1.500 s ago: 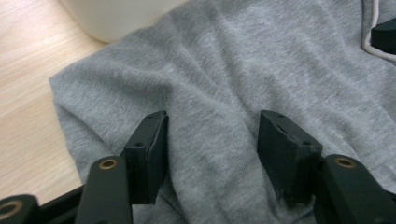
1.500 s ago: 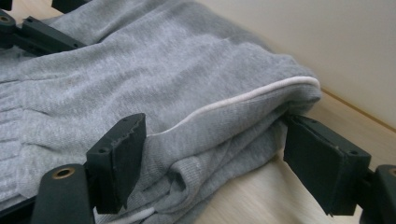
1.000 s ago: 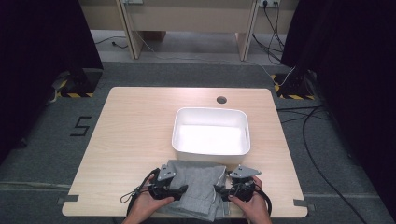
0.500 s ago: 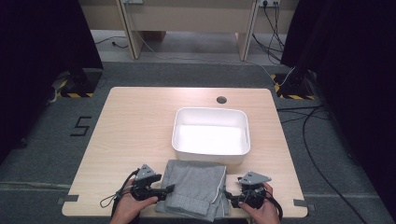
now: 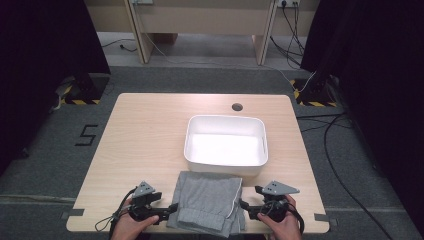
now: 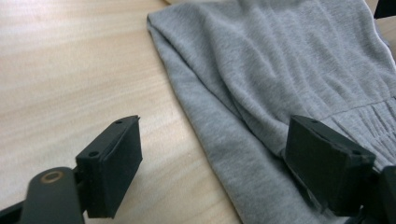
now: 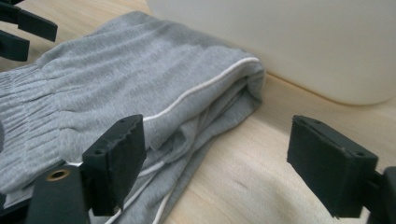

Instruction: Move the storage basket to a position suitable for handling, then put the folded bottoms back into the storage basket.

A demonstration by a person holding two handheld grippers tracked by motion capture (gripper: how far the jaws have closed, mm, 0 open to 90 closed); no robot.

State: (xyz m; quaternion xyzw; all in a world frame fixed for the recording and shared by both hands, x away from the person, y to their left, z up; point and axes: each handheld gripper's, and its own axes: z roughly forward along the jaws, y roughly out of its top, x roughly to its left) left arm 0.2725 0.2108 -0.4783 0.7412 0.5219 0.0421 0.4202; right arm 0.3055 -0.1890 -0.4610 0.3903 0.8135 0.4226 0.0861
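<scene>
Change: both hands have drawn outward from over the folded grey garment (image 5: pixel 209 201) to its two sides since a second ago.
Left gripper (image 5: pixel 167 211): jaws have just been opening, now spread at the cloth's left edge, nothing pinched.
Right gripper (image 5: pixel 246 204): jaws have just been opening, now spread beside the right fold, empty.
Garment place: flat on the table (image 5: pixel 135 145) near edge, its far edge just beside the white bin (image 5: pixel 226 147).
Meaning: the fold looks released; lifting it into the bin likely comes next.

Folded sweatpants (image 5: pixel 209 201) at table (image 5: pixel 145 135) near edge, between left gripper (image 5: pixel 170 209) and right gripper (image 5: pixel 243 204); tub (image 5: pixel 226 148) just behind.
</scene>
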